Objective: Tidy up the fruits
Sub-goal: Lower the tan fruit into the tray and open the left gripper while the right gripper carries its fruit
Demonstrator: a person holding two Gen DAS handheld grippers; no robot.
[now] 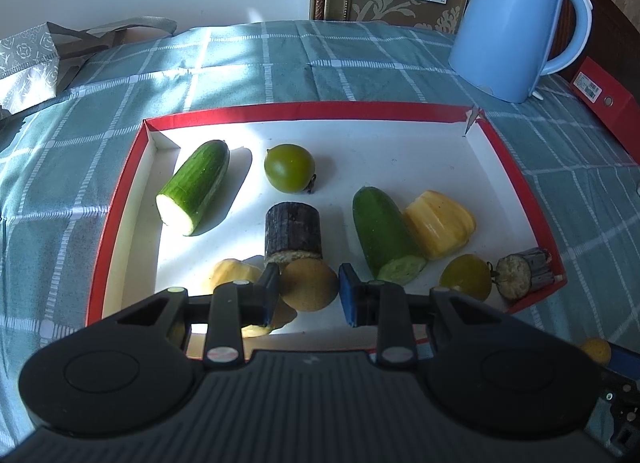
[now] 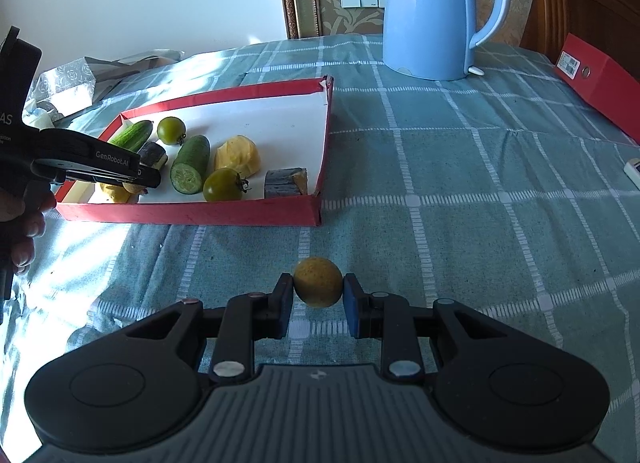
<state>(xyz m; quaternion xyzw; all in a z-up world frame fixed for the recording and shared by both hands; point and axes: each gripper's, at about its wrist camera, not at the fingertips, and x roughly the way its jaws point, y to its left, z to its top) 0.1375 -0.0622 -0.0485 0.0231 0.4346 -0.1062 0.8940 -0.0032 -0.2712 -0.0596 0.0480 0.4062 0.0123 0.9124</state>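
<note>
A red-rimmed white tray [image 1: 312,107] holds two cucumber pieces [image 1: 196,185] [image 1: 384,237], two green tomatoes [image 1: 289,168] [image 1: 466,276], yellow jackfruit pieces [image 1: 440,223], and dark sugarcane chunks [image 1: 293,233]. My left gripper [image 1: 309,294] is over the tray's near edge with a round tan fruit [image 1: 309,283] between its fingers; the left pad touches it, the right pad stands slightly apart. My right gripper [image 2: 318,299] is shut on another round yellow fruit [image 2: 318,281], held above the tablecloth in front of the tray [image 2: 192,213].
A blue kettle [image 1: 516,19] stands behind the tray at the right, also in the right wrist view [image 2: 432,11]. A red box [image 2: 600,83] lies at the far right. A silver bag [image 1: 28,63] lies far left. A checked teal cloth [image 2: 440,183] covers the table.
</note>
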